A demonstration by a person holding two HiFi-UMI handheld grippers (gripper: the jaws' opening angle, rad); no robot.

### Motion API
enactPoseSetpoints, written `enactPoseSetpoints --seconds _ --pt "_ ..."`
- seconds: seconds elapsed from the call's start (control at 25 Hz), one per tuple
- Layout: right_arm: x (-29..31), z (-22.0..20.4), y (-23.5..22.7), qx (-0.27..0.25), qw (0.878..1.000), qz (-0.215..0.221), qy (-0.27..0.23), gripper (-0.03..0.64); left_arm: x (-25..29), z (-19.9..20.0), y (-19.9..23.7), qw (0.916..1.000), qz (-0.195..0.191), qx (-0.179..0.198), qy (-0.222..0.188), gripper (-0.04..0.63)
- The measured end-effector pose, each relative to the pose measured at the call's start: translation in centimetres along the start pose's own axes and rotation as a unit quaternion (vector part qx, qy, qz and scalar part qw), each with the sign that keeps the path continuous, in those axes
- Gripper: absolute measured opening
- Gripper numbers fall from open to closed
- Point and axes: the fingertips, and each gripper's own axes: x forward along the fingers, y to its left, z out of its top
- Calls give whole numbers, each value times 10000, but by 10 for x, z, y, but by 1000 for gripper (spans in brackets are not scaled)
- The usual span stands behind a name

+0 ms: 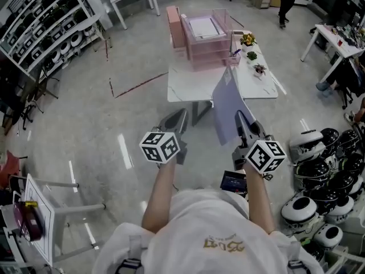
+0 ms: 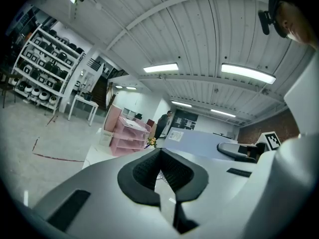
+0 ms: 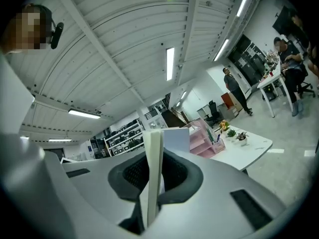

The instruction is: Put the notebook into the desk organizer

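Right gripper (image 1: pixel 244 124) fingers pinch 1 lavender notebook (image 1: pixel 228 110) by its edge, in the air, well short of the pink organizer (image 1: pixel 205 39) on the white surface (image 1: pixel 259 87). Left gripper (image 1: pixel 177 121) fingers sit nearly together, empty. Such a thin edge grip could let the notebook swing or slip.

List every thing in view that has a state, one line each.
right gripper: shut on the notebook, in the air short of the table.
notebook: closed, clamped on edge, not yet in the organizer.
left gripper: shut, empty.
desk organizer: upright on the table, something flat and white in its top tray.
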Motion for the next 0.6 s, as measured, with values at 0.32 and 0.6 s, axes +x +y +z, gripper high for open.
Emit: enactPoseSetpoints --seconds 0.32,0.6 --pt "69 9 -29 110 9999 110 3 41 70 19 41 9999 -42 36 101 15" --pt "136 38 -58 48 9990 402 198 41 156 61 72 10000 55 10 69 17"
